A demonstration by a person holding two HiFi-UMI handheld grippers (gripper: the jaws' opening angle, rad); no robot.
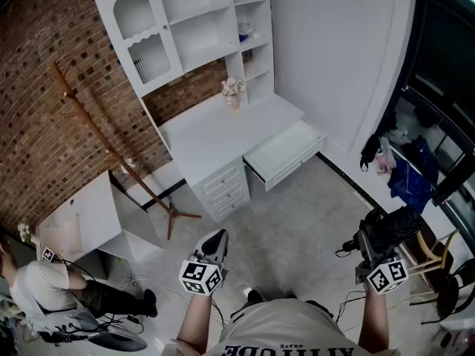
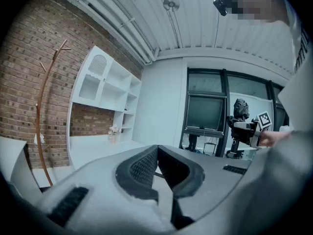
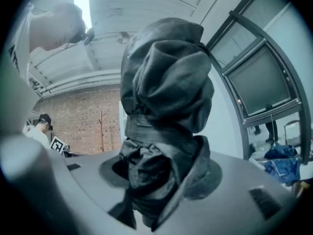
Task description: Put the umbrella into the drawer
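Observation:
A folded black umbrella (image 1: 393,225) stands upright in my right gripper (image 1: 375,242), low at the right of the head view. In the right gripper view its crumpled fabric (image 3: 166,82) fills the middle, and the right gripper (image 3: 161,177) is shut on its lower part. The white desk (image 1: 215,132) stands across the room, its wide drawer (image 1: 286,153) pulled open and empty. My left gripper (image 1: 213,249) hangs low at the left, well short of the desk. In its own view the left gripper (image 2: 156,153) is shut with nothing between the pads.
A wooden coat rack (image 1: 111,154) leans left of the desk. A white cabinet (image 1: 89,217) and a crouching person (image 1: 52,291) are at lower left. A small flower vase (image 1: 233,93) sits on the desk. Bags and blue cloth (image 1: 412,173) and a chair (image 1: 430,254) crowd the right.

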